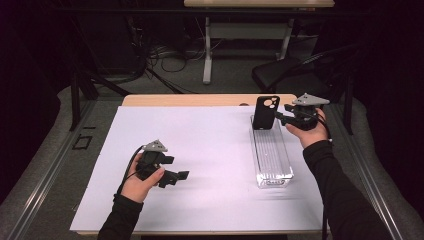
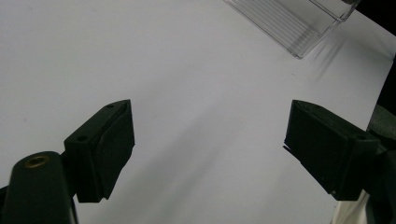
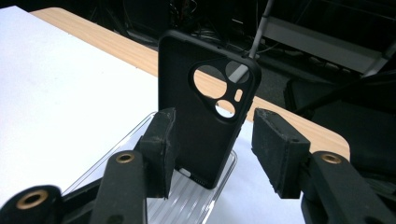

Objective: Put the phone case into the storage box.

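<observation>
A black phone case [image 1: 265,112] [image 3: 205,116] with camera cutouts stands upright at the far end of a clear ribbed tray [image 1: 272,160] [image 3: 187,205]. My right gripper [image 1: 281,118] [image 3: 212,135] is open just to the right of the case. In the right gripper view its jaws flank the case's lower part; the right pad [image 3: 275,154] stands clear of it, and the left pad [image 3: 159,149] sits at its edge. My left gripper [image 1: 176,177] [image 2: 208,135] hovers open above the white sheet [image 1: 200,145] at the near left, with nothing between its jaws.
The tray [image 2: 289,23] lies lengthwise on the right part of the sheet. A strip of wooden tabletop [image 1: 200,100] borders the far edge. A dark chair [image 1: 280,70] and another table's legs [image 1: 207,50] stand on the floor beyond.
</observation>
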Tool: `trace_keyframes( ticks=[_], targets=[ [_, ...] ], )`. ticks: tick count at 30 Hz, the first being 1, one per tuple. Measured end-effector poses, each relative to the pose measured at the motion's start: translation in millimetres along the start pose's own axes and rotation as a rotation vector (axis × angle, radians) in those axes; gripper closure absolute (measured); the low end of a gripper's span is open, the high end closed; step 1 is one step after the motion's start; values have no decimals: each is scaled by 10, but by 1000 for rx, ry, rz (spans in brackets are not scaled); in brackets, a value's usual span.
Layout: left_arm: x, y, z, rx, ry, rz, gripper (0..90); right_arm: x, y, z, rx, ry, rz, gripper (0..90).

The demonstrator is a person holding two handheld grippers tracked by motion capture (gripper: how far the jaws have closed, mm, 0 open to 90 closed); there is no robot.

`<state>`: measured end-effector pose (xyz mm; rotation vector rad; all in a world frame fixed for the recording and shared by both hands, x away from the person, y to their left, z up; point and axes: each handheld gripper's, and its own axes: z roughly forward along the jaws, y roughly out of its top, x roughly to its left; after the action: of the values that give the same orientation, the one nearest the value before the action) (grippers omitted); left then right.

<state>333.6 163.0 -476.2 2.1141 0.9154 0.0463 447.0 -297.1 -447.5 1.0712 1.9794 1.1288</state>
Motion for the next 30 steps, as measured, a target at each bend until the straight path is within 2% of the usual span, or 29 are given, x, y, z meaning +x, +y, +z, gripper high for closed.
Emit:
trace_keyframes(
  ticks=[3, 6, 9, 11, 16, 18, 26, 27, 30],
  targets=[
    [5, 2, -4, -7, -2, -6, 163, 13, 13, -38, 14, -1, 29, 465],
    [9, 1, -12, -9, -6, -8, 163, 17, 25, -72, 14, 8, 79, 420],
    [13, -1, -16, -11, -8, -9, 163, 35, 41, -95, 21, -13, 75, 336],
    [11, -1, -18, -14, -9, -11, 163, 43, 50, -104, 19, 1, 108, 293],
    [5, 3, -36, -21, -17, -11, 162, 86, 87, -153, -4, 13, 141, 209],
    [6, 2, -37, -27, -17, -14, 162, 113, 101, -174, -5, 18, 147, 154],
    [1, 8, -68, -43, -19, -14, 161, 202, 145, -243, -2, 65, 175, 61],
    [3, 7, -70, -43, -18, -15, 162, 226, 153, -247, -2, 75, 174, 12],
    [6, 5, -75, -43, -14, -15, 162, 256, 158, -248, 3, 87, 173, 0]
  ],
)
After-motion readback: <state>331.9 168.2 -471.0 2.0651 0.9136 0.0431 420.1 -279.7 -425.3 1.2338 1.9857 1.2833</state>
